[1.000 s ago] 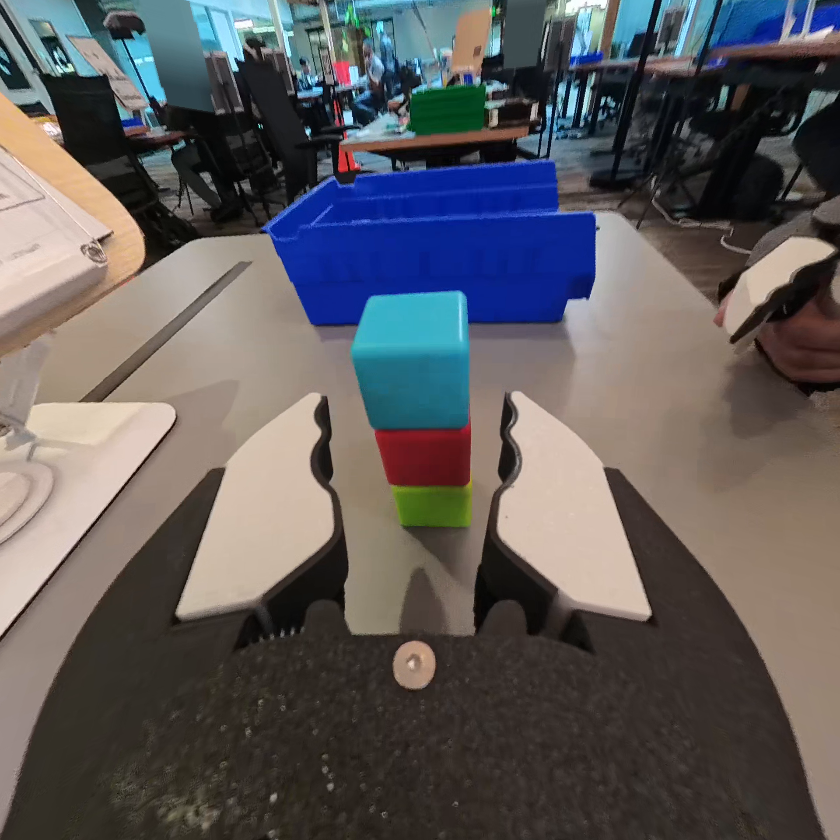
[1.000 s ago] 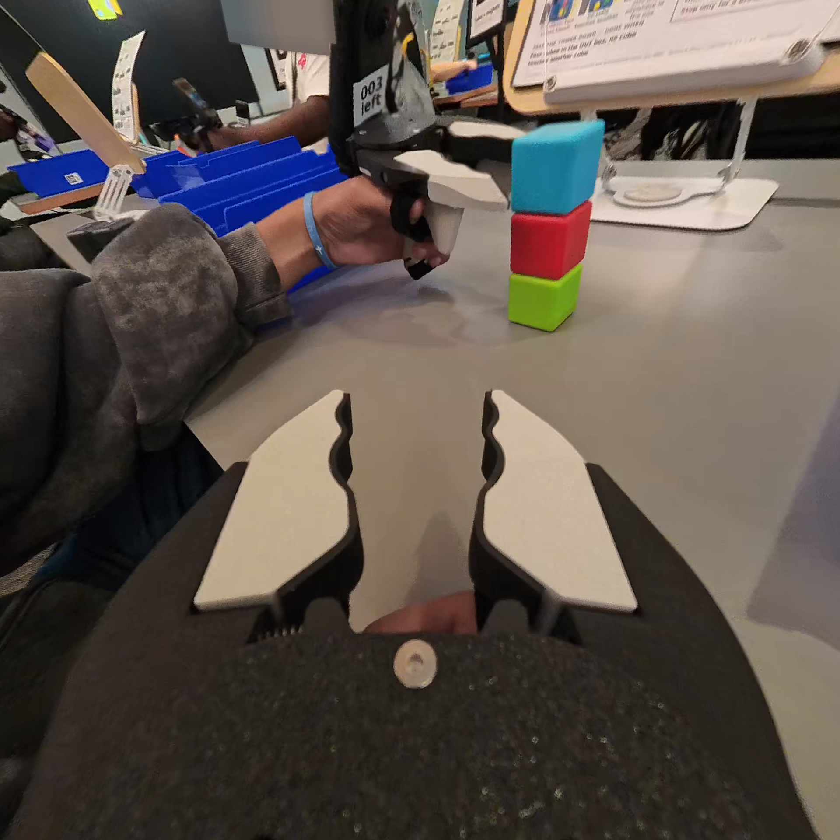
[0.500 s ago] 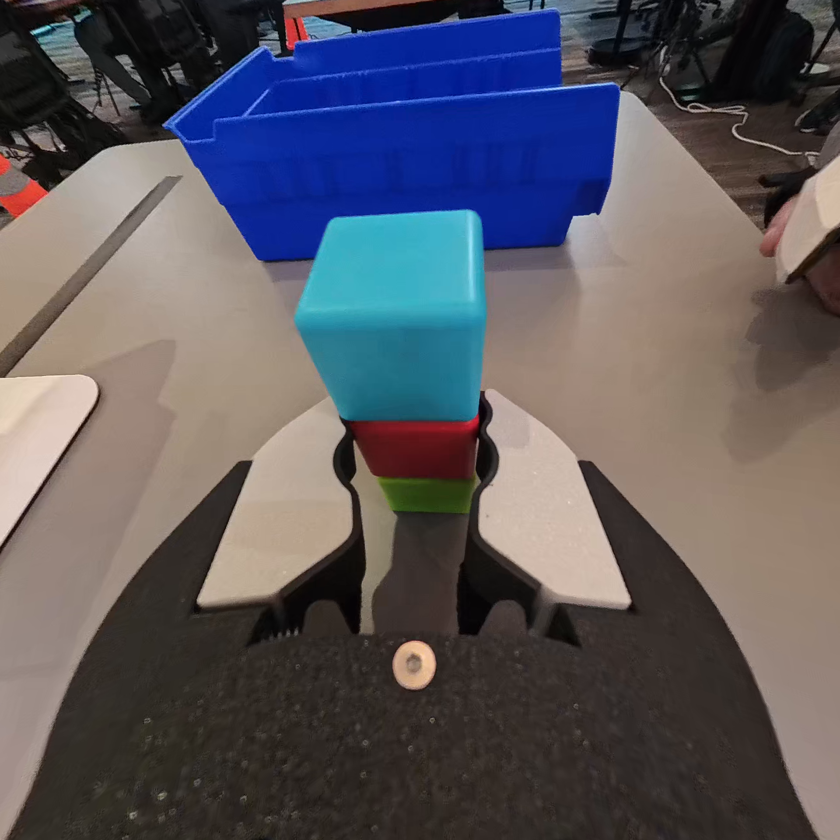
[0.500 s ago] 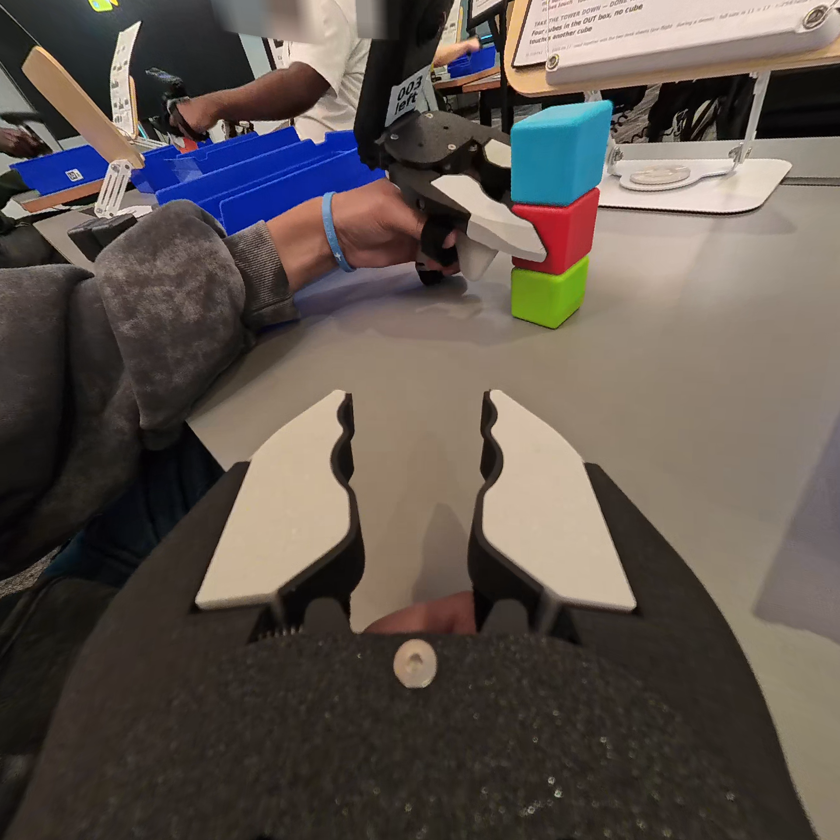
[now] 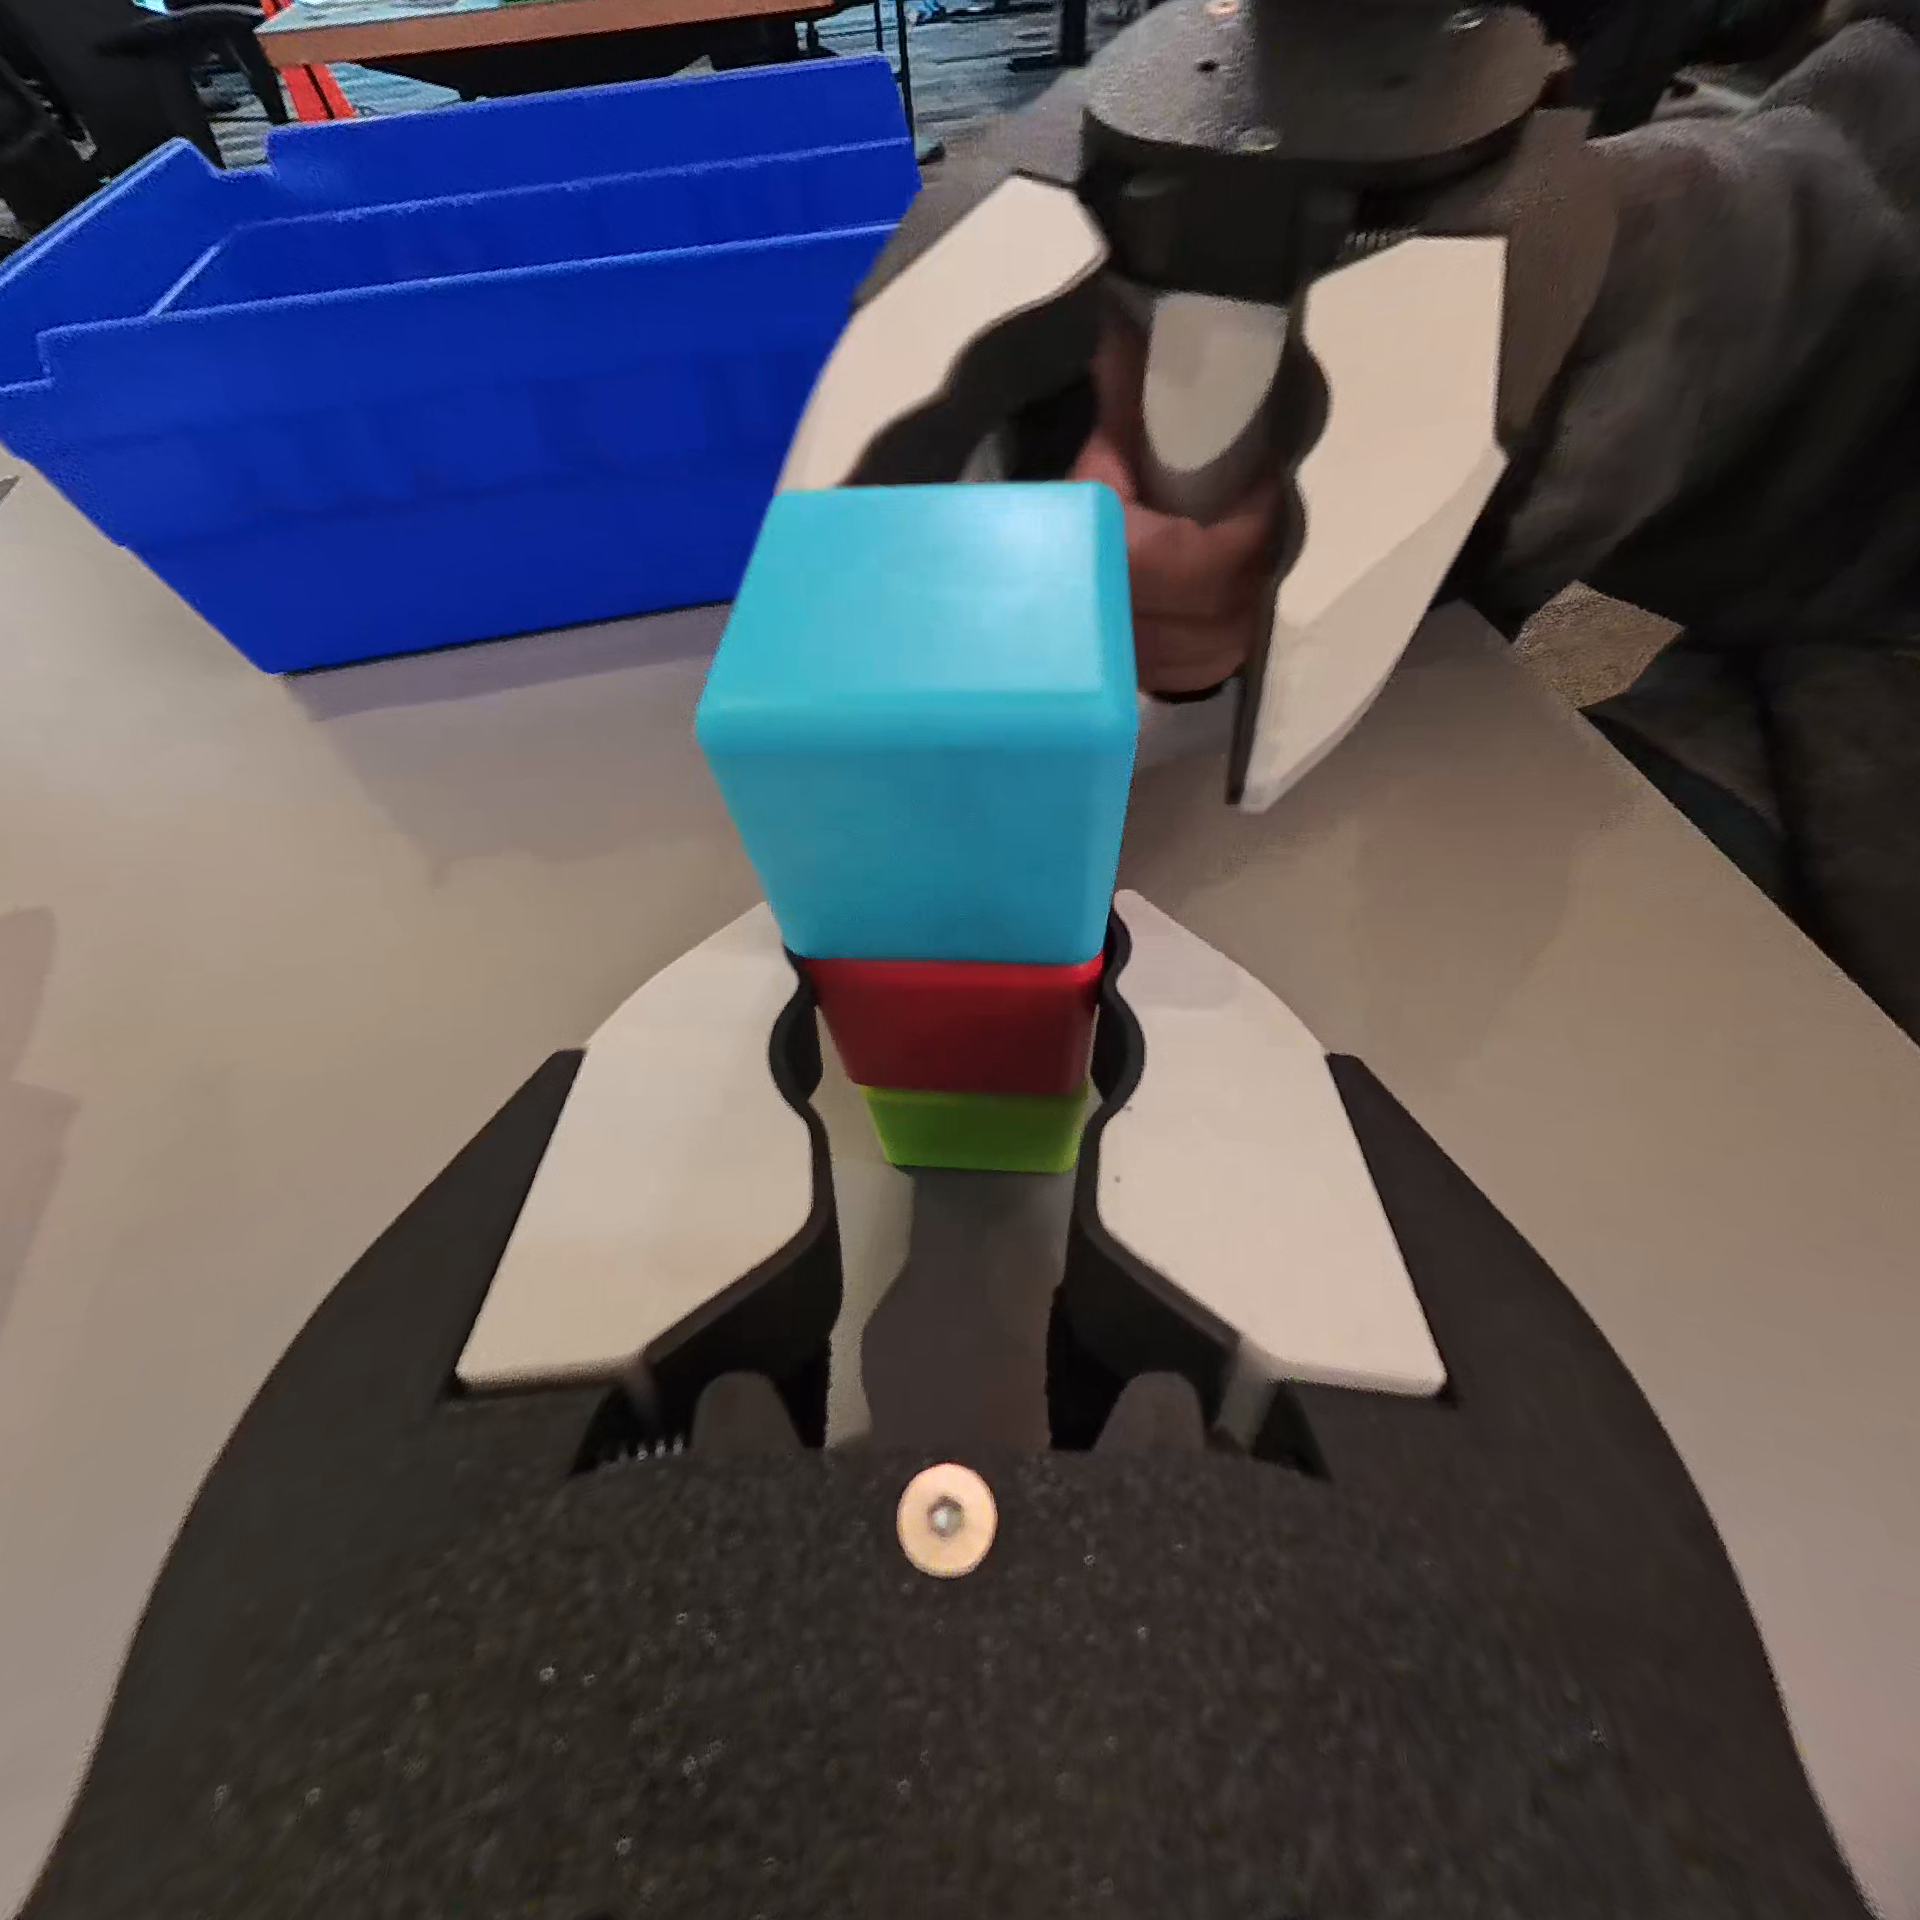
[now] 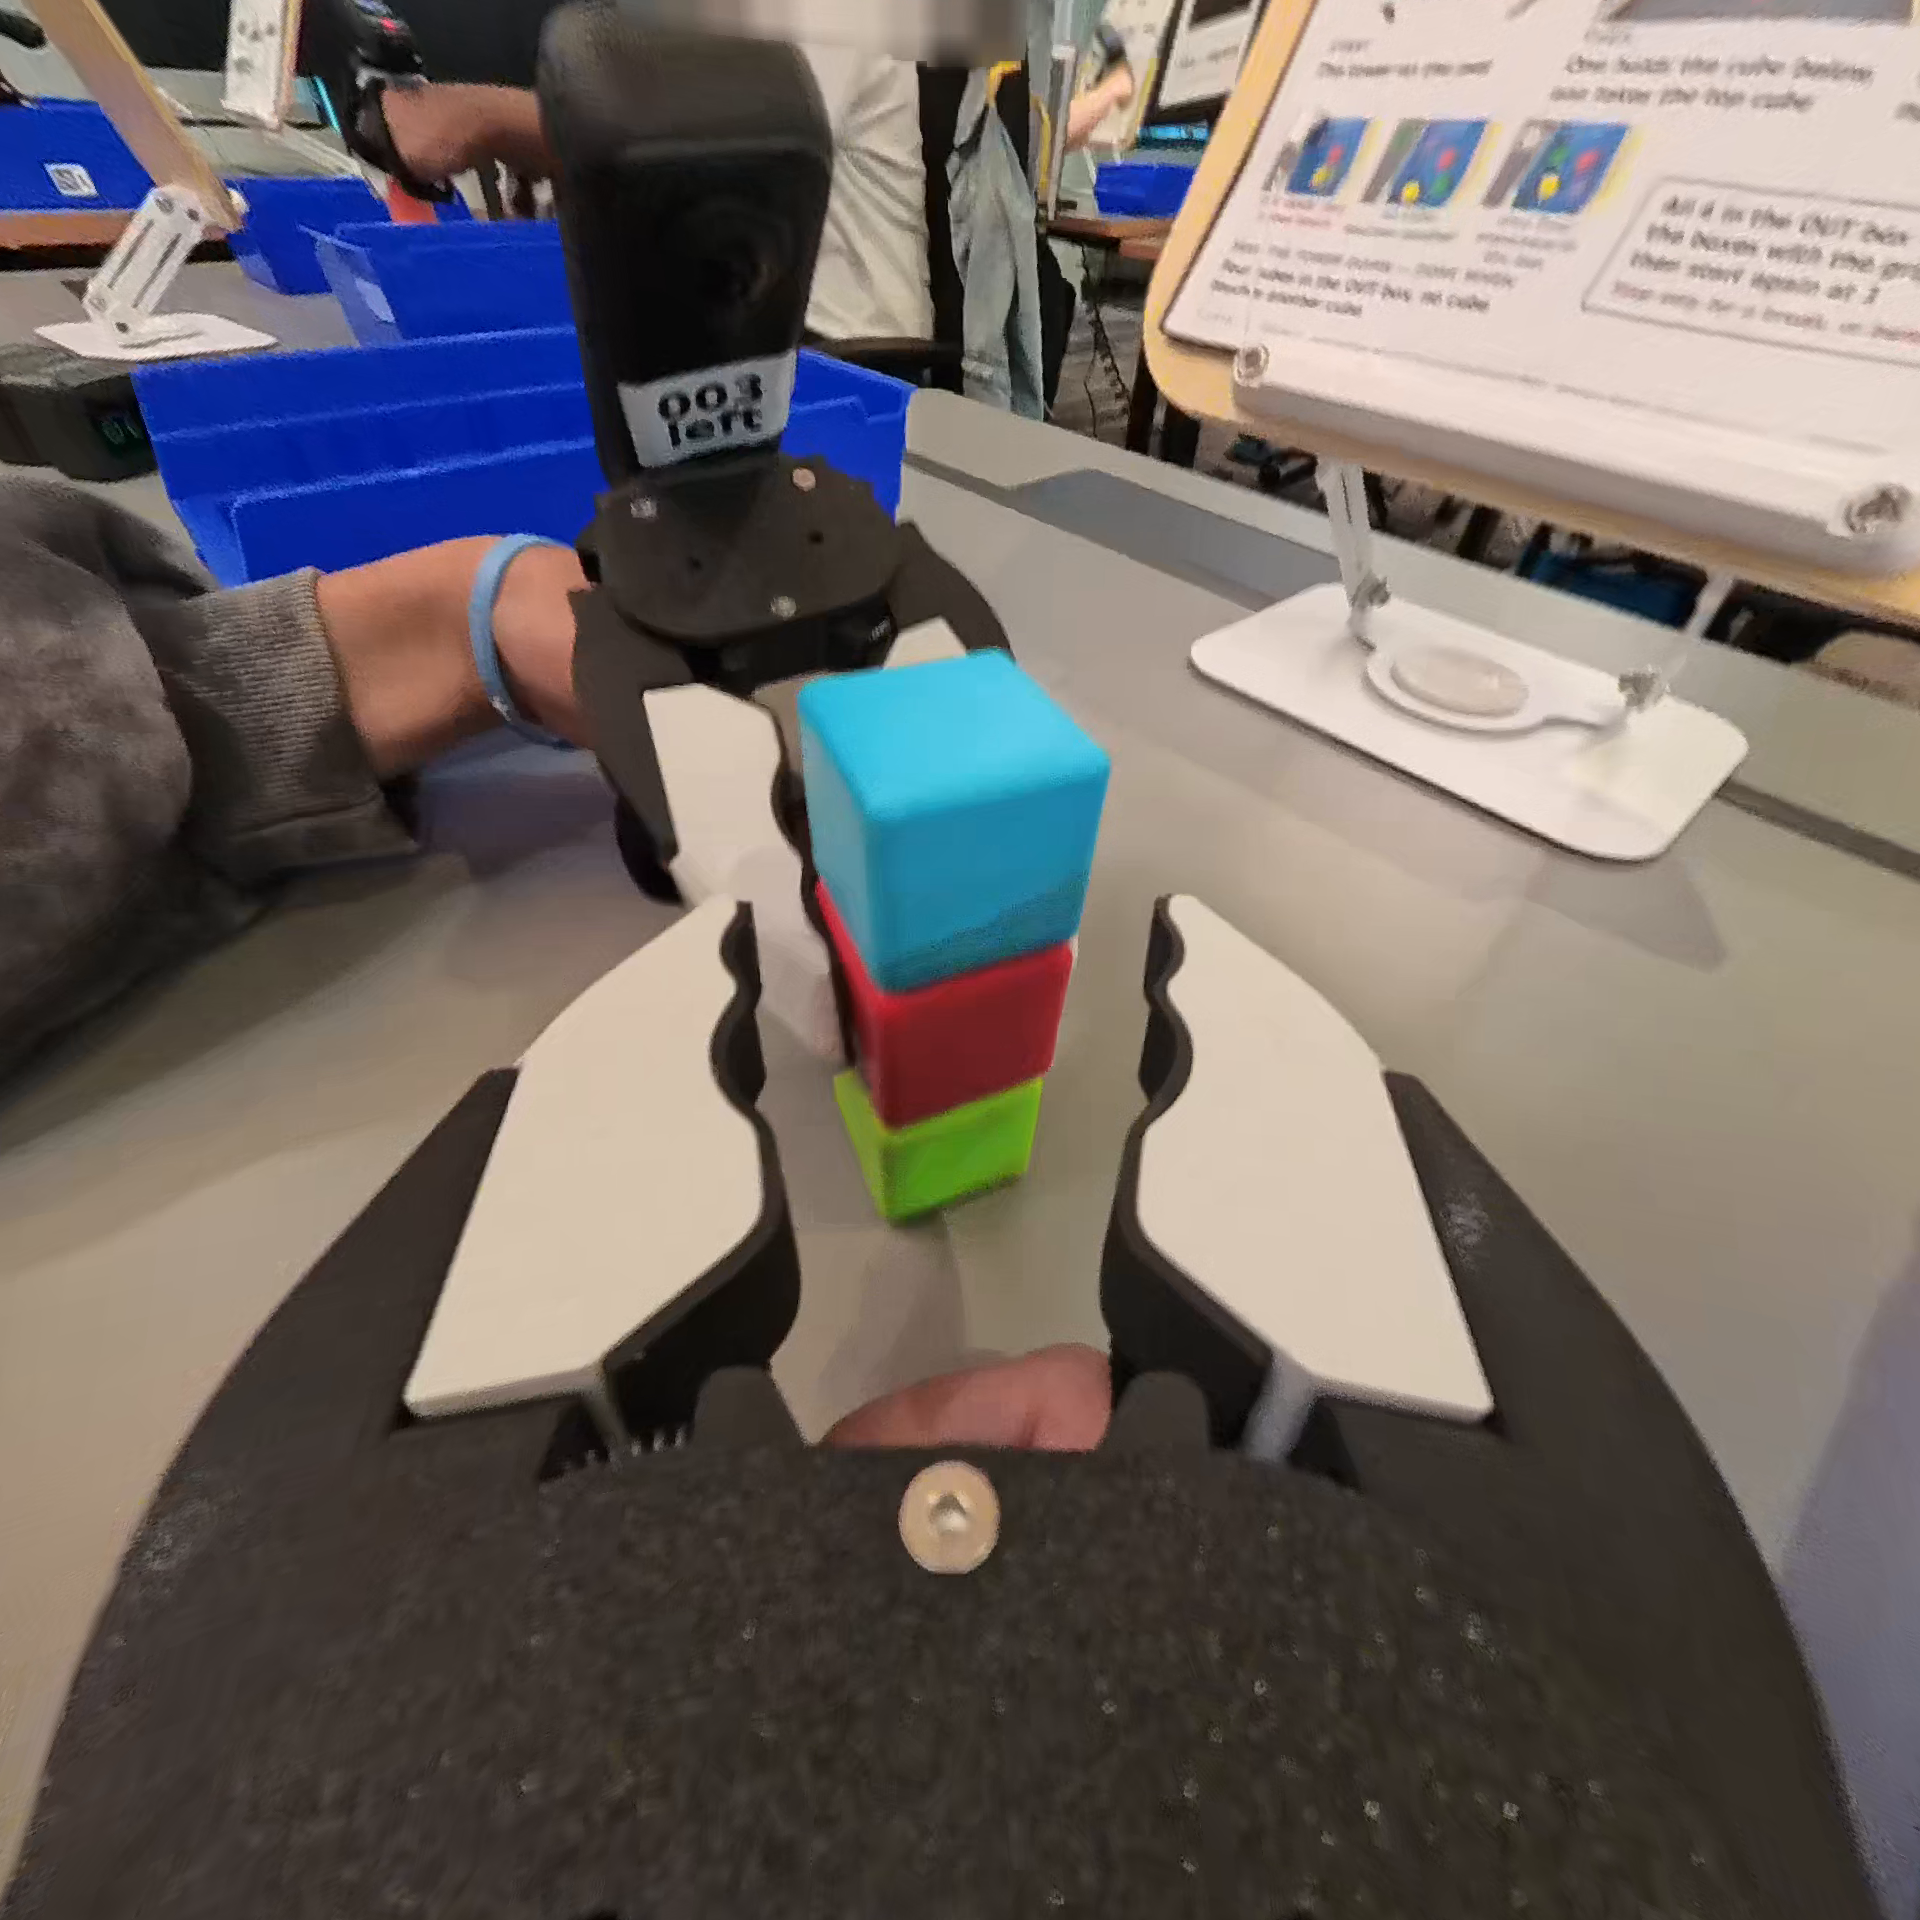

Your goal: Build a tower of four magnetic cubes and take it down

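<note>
Left gripper (image 5: 951,1023): fingers clamped on the red cube (image 5: 951,1023), one against each side face; the grip sits at mid-tower height.
Right gripper (image 6: 945,997): fingers spread wide and empty, standing either side of the tower and touching no cube; the lower cubes lie between the fingertips.
Green cube (image 6: 940,1148): bottom of the tower, resting on the grey desk (image 6: 1455,1039), just below the left fingers.
Blue cube (image 5: 920,717): top of the tower, seated on the red cube, above both pairs of fingers.
Tower count: three cubes stand; no fourth cube appears in either view.
Blue bin (image 5: 436,343): on the desk well beyond the left fingertips; its contents cannot be seen.
Document stand (image 6: 1475,717): beyond the right fingertips, to their right, clear of the tower.
Step in hand (judged): take-down, with the left gripper bracing the red cube.
Next move (judged): the right fingers need to rise level with the blue cube, close on it and pull it free against the magnetic hold.
</note>
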`<move>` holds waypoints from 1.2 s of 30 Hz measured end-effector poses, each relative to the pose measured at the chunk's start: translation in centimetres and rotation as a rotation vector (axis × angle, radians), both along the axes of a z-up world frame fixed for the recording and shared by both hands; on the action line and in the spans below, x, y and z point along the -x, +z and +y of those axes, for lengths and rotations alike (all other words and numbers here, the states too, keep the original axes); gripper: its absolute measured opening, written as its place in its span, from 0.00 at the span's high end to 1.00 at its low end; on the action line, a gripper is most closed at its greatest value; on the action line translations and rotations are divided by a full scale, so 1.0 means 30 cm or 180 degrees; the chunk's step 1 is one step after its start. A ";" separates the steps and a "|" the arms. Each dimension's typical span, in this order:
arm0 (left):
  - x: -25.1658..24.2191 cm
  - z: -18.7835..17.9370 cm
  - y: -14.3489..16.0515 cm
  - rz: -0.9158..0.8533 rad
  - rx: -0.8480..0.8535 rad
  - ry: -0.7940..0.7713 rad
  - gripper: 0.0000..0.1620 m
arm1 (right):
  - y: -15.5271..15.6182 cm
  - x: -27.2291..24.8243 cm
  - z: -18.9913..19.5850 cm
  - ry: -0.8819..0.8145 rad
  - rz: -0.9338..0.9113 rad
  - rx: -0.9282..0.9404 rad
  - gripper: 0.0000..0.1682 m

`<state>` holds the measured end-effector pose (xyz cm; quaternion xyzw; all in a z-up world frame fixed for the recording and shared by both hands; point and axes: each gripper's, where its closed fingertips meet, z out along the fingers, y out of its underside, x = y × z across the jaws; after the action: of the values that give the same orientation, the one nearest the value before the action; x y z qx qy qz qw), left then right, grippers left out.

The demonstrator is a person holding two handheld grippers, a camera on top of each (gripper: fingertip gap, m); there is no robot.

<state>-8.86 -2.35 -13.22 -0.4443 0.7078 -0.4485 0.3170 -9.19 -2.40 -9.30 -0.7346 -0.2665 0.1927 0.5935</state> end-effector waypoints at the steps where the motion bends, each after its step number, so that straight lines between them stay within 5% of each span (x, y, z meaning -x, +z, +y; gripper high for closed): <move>1: 0.002 -0.006 0.000 0.0001 0.0003 -0.0028 0.70 | 0.011 0.017 0.014 0.0051 0.0050 -0.0040 0.58; 10: -0.003 -0.033 -0.001 0.0015 0.0024 -0.0110 0.70 | 0.027 0.044 0.026 0.0208 0.0113 -0.0051 0.69; 13: -0.007 -0.037 -0.002 0.0015 0.0018 -0.0109 0.70 | 0.153 0.027 0.001 0.0238 0.0625 -0.0275 0.68; 18: -0.013 -0.030 -0.002 0.0008 -0.0007 -0.0045 0.70 | 0.412 -0.093 -0.083 -0.0028 0.0386 -0.0690 0.68; 23: -0.028 0.030 -0.002 -0.0008 -0.0065 0.0247 0.69 | 0.563 -0.470 -0.118 -0.1225 -0.0242 -0.0661 0.68; 27: -0.034 0.054 -0.003 -0.0007 -0.0064 0.0350 0.69 | 0.400 -0.784 -0.060 -0.1954 -0.1077 0.0346 0.68; 30: -0.033 0.051 -0.002 -0.0026 -0.0103 0.0350 0.69 | 0.220 -0.959 -0.004 -0.2006 -0.1912 0.1340 0.68; 36: -0.031 0.047 -0.001 -0.0041 -0.0115 0.0332 0.69 | -0.067 -1.094 0.028 -0.1261 -0.2559 0.2890 0.68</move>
<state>-7.93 -0.93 -13.25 -0.4719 0.6896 -0.4212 0.3525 23.64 -1.56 -11.31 -0.9632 -0.2193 -0.1176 0.1011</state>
